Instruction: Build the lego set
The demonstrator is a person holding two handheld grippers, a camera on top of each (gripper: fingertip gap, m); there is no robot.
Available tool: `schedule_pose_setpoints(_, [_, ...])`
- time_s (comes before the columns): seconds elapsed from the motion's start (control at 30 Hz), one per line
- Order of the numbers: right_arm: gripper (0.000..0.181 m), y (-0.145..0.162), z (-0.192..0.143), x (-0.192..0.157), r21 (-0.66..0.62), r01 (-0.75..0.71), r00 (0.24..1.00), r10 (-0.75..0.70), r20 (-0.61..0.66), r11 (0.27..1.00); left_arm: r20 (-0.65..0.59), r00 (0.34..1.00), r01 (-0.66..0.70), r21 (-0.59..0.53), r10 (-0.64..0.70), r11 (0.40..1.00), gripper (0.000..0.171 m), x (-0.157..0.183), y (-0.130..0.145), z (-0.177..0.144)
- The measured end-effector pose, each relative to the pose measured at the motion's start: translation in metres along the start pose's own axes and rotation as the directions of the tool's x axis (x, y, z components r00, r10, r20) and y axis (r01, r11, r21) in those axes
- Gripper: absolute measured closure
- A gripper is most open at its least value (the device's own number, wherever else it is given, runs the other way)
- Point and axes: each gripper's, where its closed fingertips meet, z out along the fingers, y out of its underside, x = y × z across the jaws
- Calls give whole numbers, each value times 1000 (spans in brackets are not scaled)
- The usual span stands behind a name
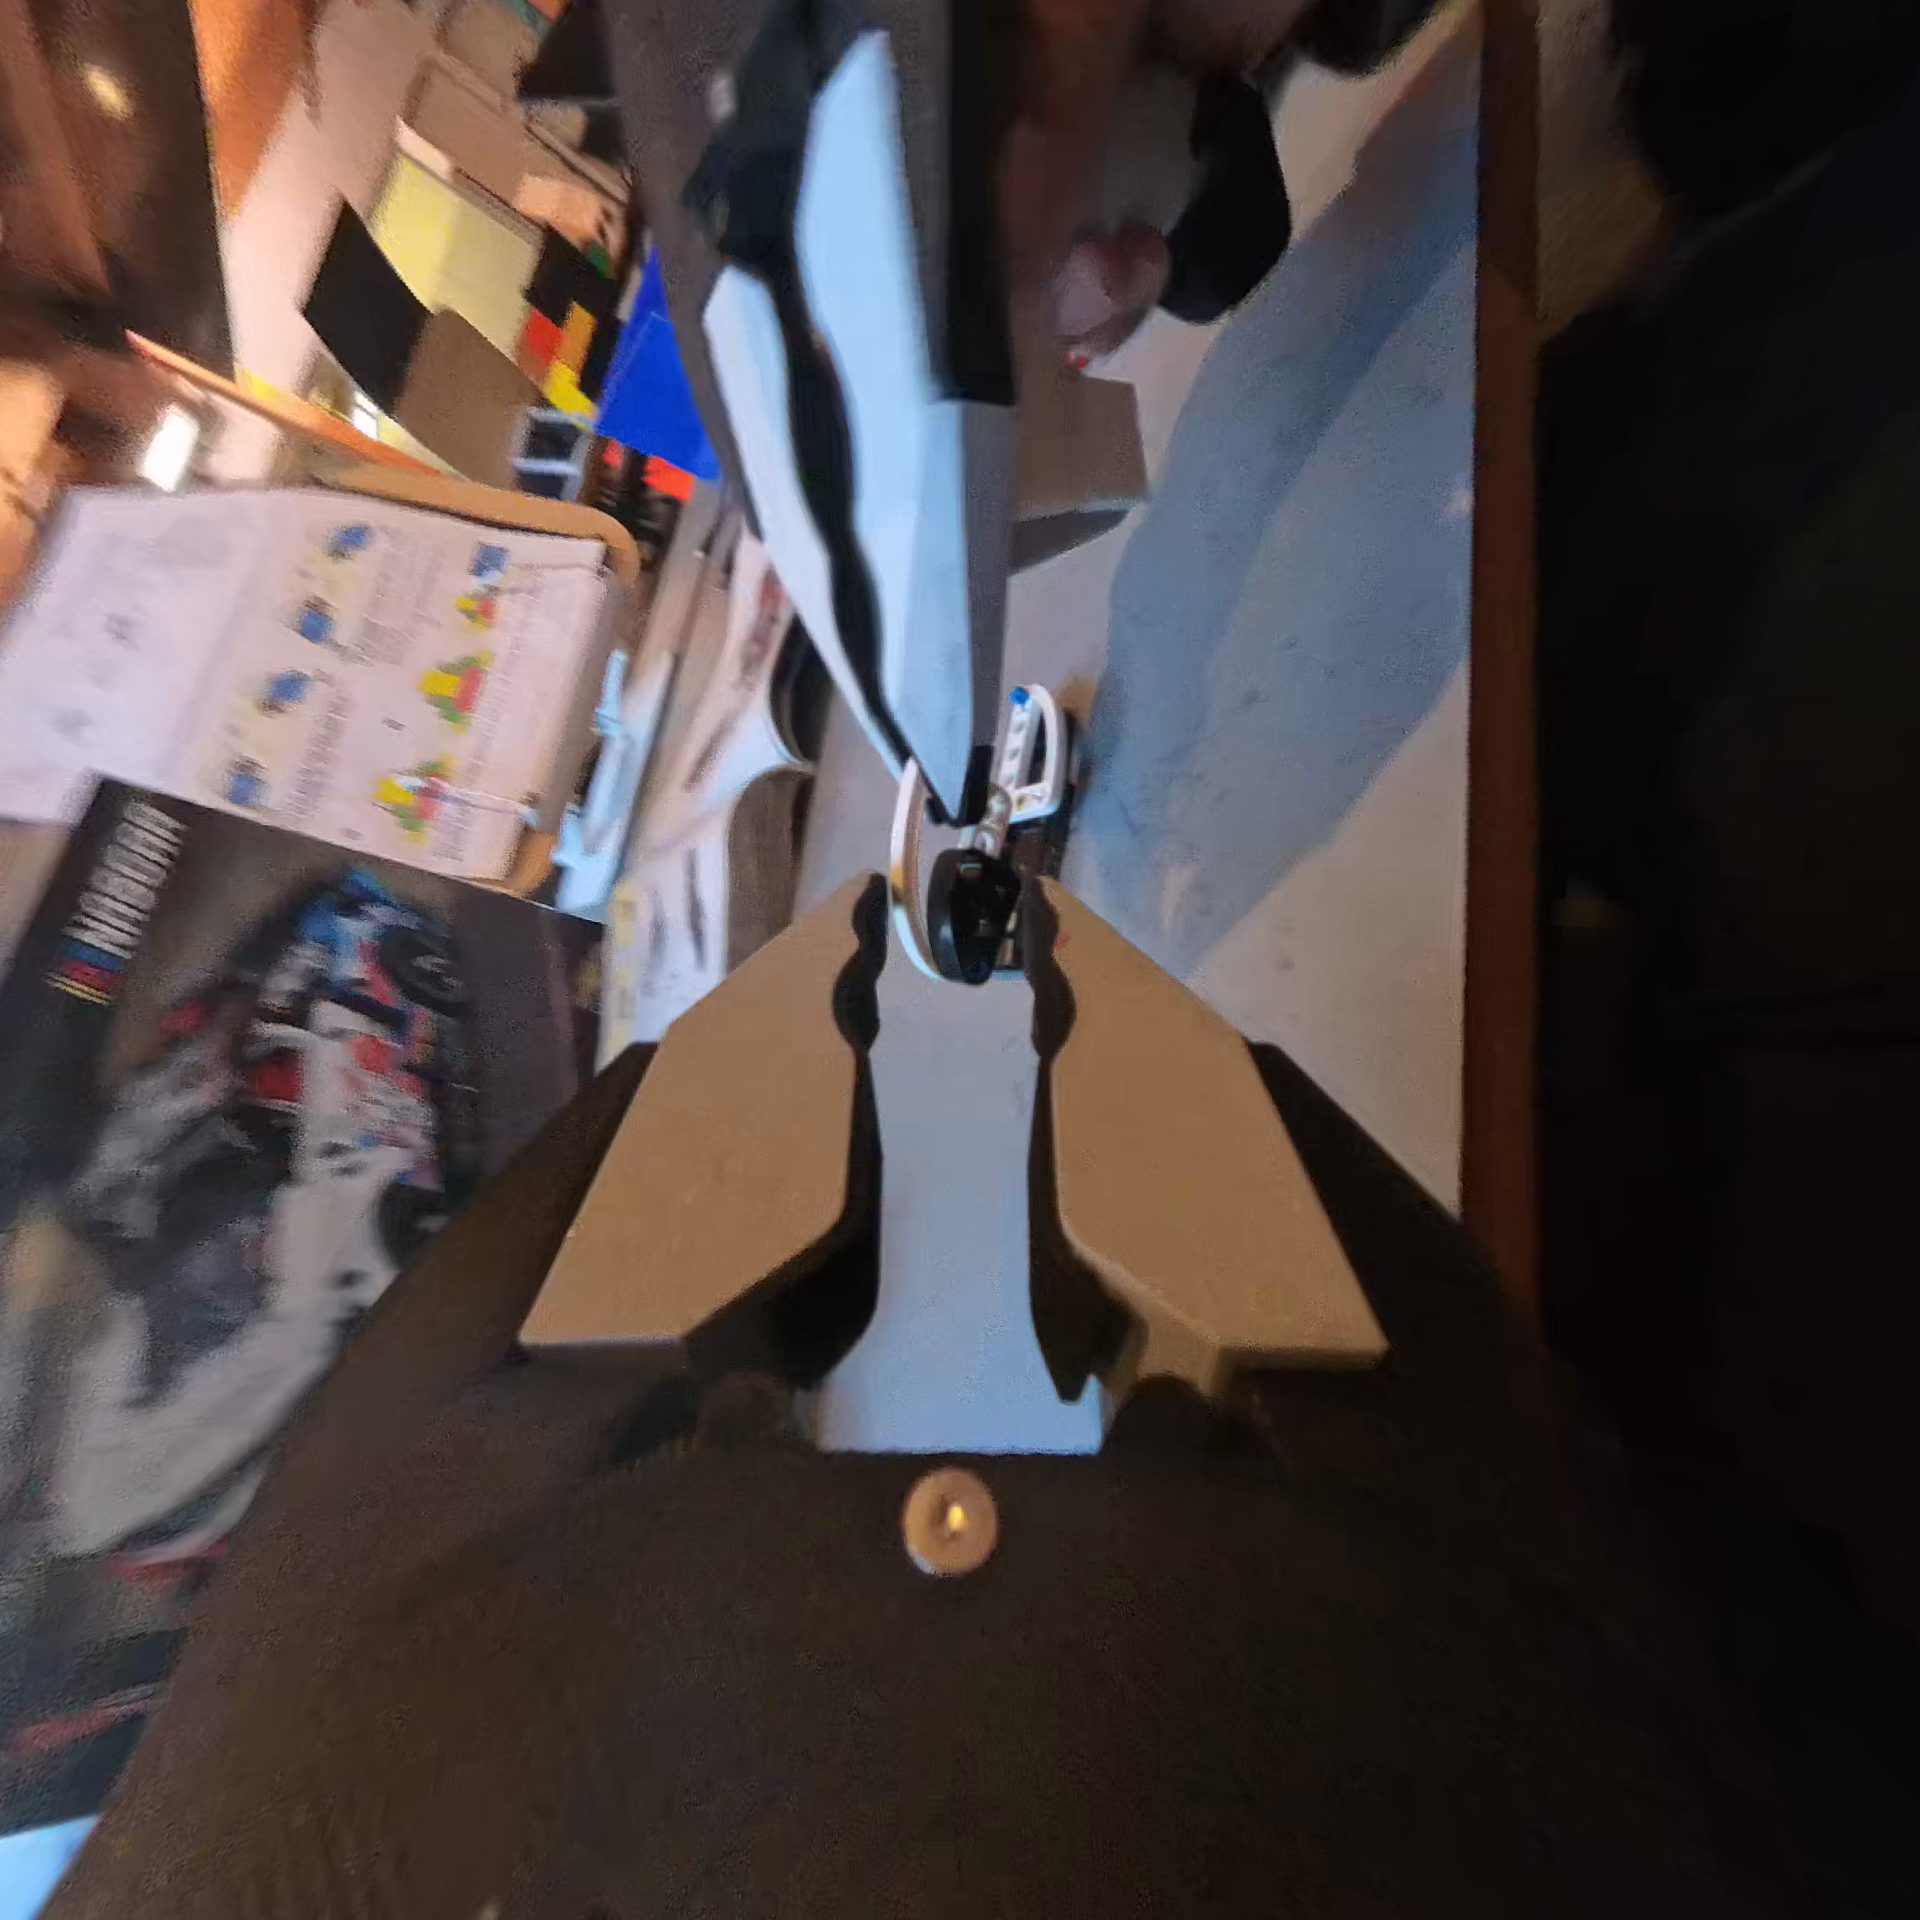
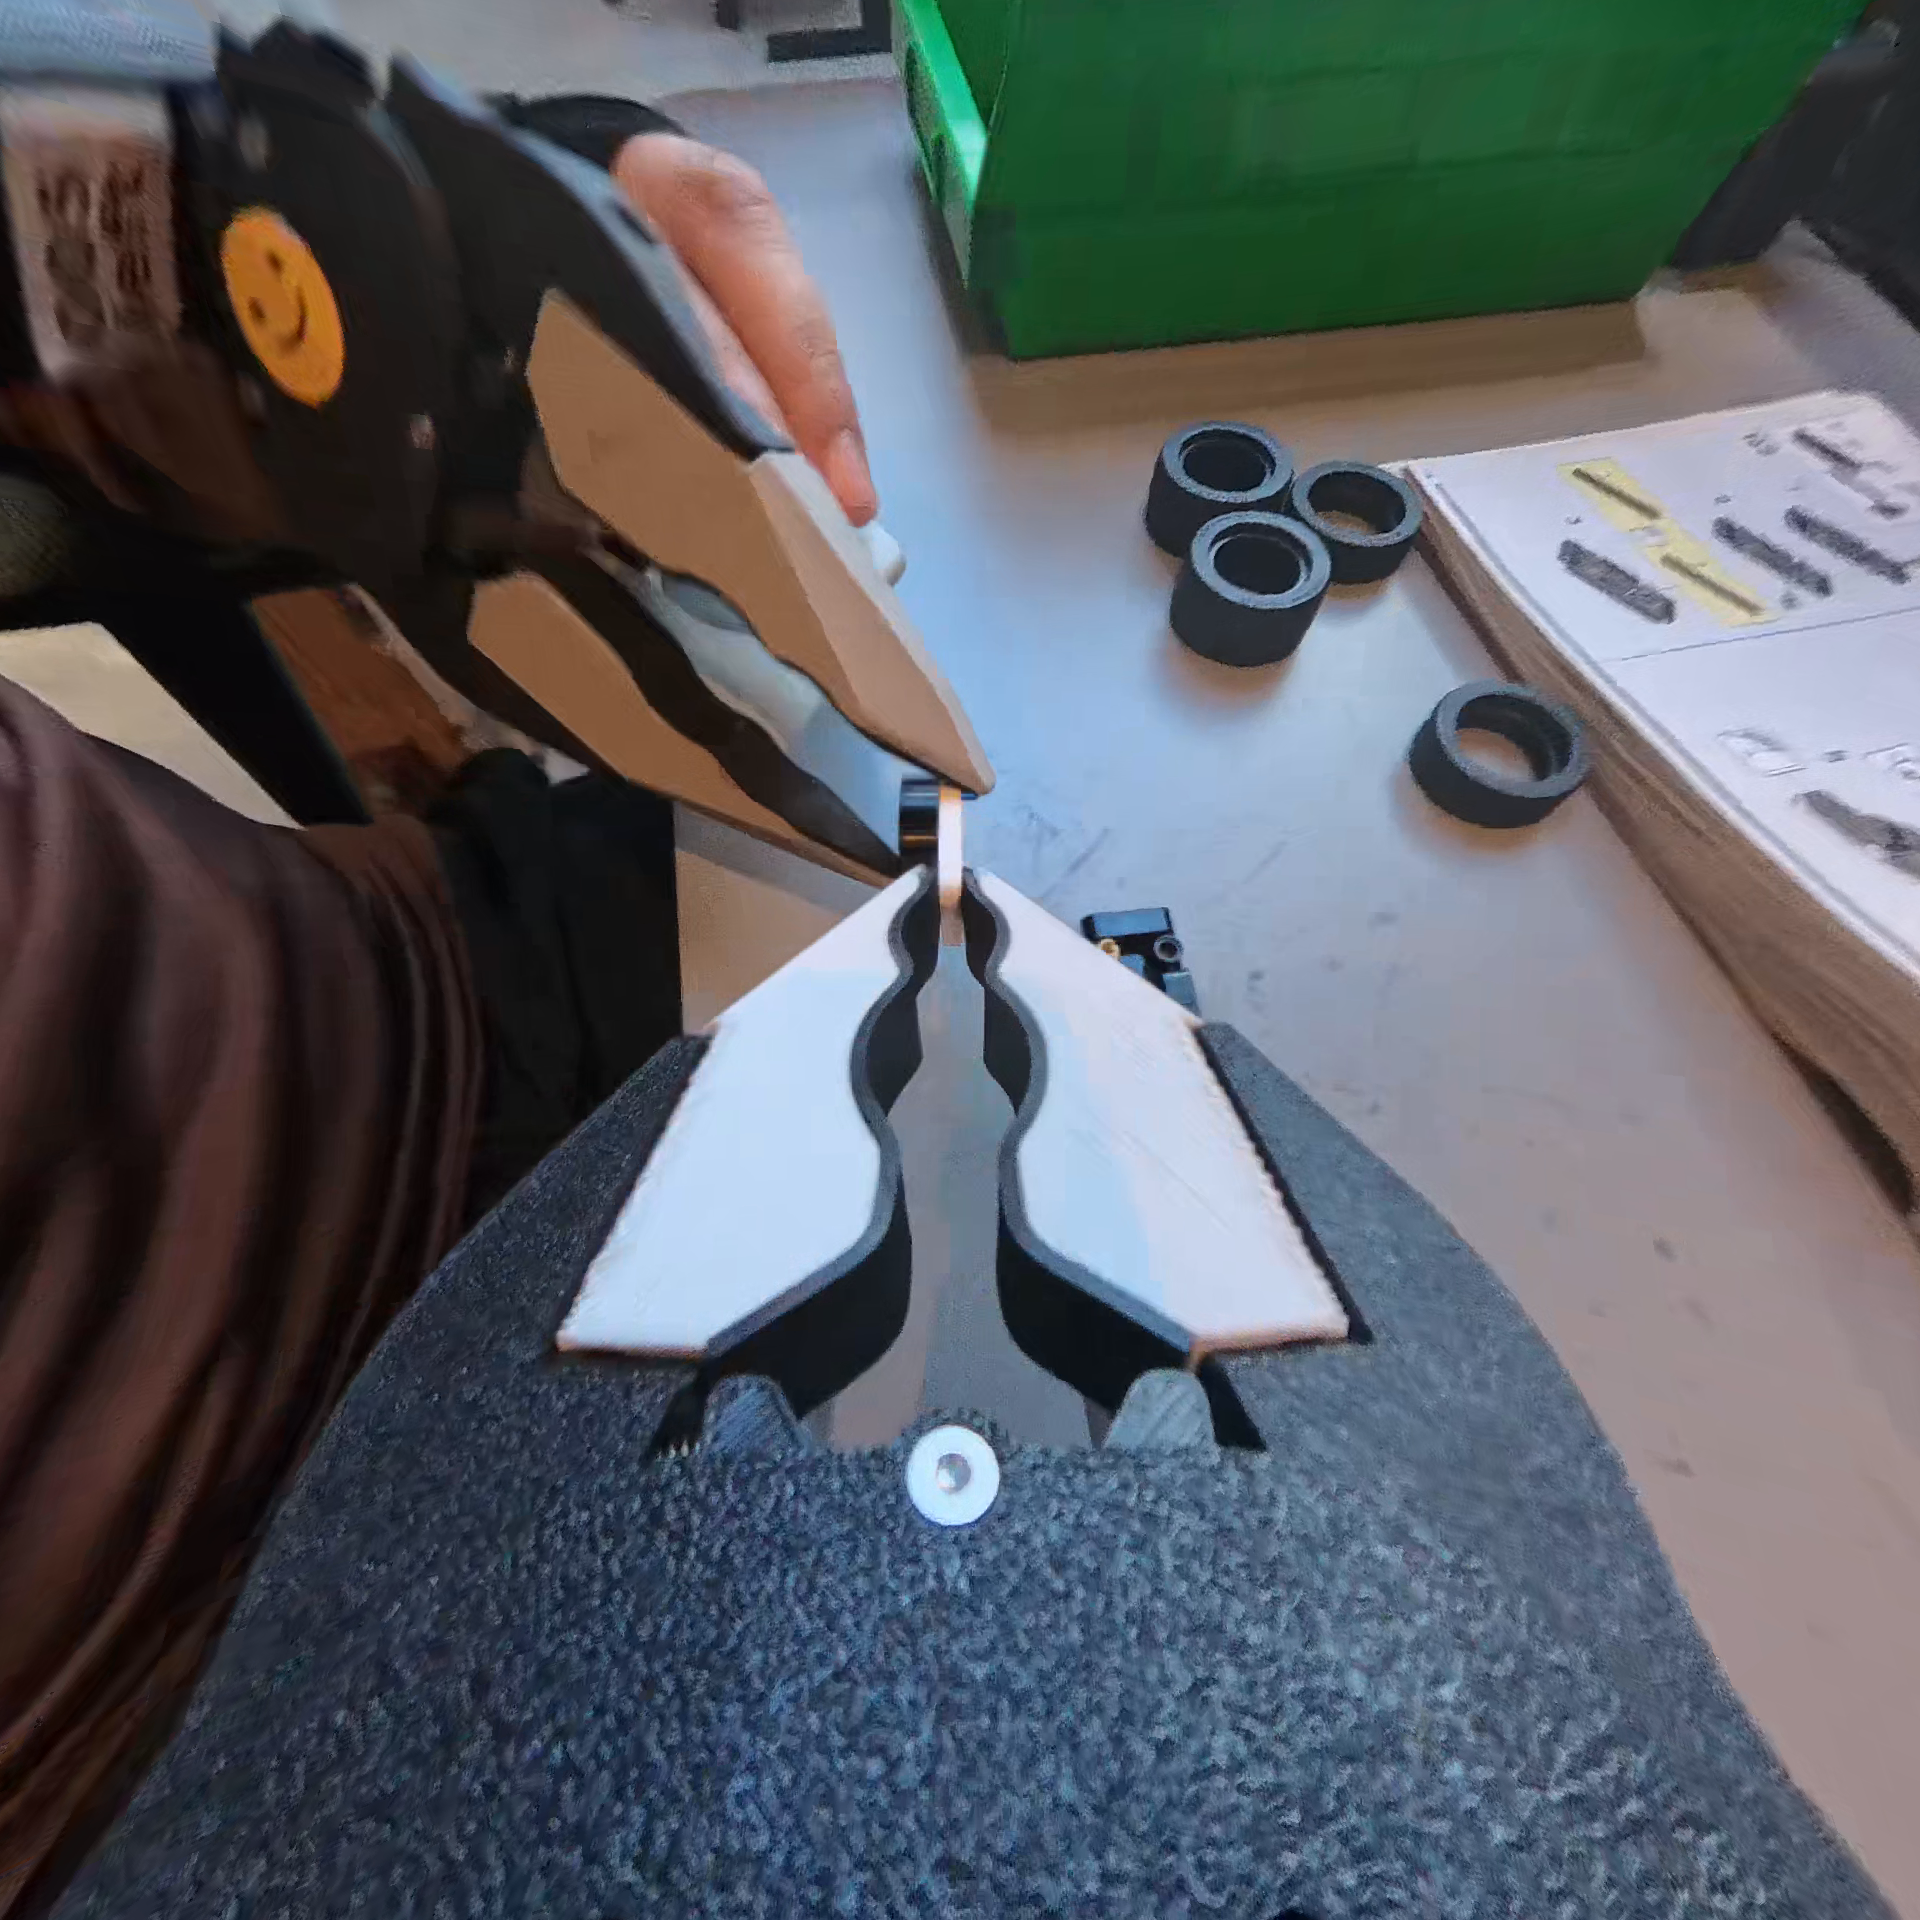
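- Right gripper (image 2: 948, 883): centre of the right wrist view, fingers nearly together, tips pinching a thin pale piece.
- Left gripper (image 2: 940, 821): enters from upper left, tips meeting the right's, fingers close-set.
- Hand (image 2: 758, 301): upper left, resting along the left gripper's top.
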Motion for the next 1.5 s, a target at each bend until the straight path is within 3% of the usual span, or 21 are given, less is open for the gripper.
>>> schedule_pose_setpoints(0.1, [178, -8, -1, 1, 20, 189, 978, -187, -94, 982, -169, 958, 238, 29, -230, 971, 140, -2, 4, -8])
schedule_pose_setpoints(0.2, [178, -18, -3, 4, -22, 462, 858, -453, -244, 887, -305, 896, 348, 34, -321, 937, 139, -7, 7, -11])
schedule_pose_setpoints(0.33, [178, -18, 1, 15, -135, 589, 730, -596, -335, 797, -371, 882, 334, 63, -289, 940, 141, -14, 10, -5])
schedule_pose_setpoints(0.5, [178, -13, 5, 24, -192, 640, 659, -661, -360, 744, -360, 923, 205, 153, -139, 967, 161, -20, 6, 5])
schedule_pose_setpoints(0.57, [178, -9, 7, 28, -200, 627, 669, -653, -355, 752, -329, 944, 82, 159, -26, 984, 170, -20, 10, 11])
schedule_pose_setpoints(0.7, [173, 3, 13, 35, -163, 508, 790, -533, -302, 846, -210, 949, -209, 145, 236, 967, 170, -18, 21, 23])
schedule_pose_setpoints(0.8, [154, 11, 9, 34, -106, 280, 936, -295, -192, 954, -104, 918, -371, 116, 383, 921, 170, -14, 29, 29])
schedule_pose_setpoints(0.9, [154, 10, 3, 41, -38, 63, 990, -67, -123, 997, 14, 870, -492, 42, 492, 869, 170, -16, 38, 34])
schedule_pose_setpoints(1.03, [141, 14, 13, 45, -77, -3, 998, -3, -69, 997, 9, 841, -542, -5, 542, 841, 170, -9, 47, 39])
schedule_pose_setpoints(1.2, [146, 27, 27, 46, -177, 76, 995, -86, -50, 981, 14, 858, -513, -4, 513, 858, 170, -7, 47, 33])
schedule_pose_setpoints(1.5, [157, 28, 32, 36, -171, 65, 998, -63, 21, 983, 63, 846, -532, 49, 529, 845, 170, -3, 35, 26])
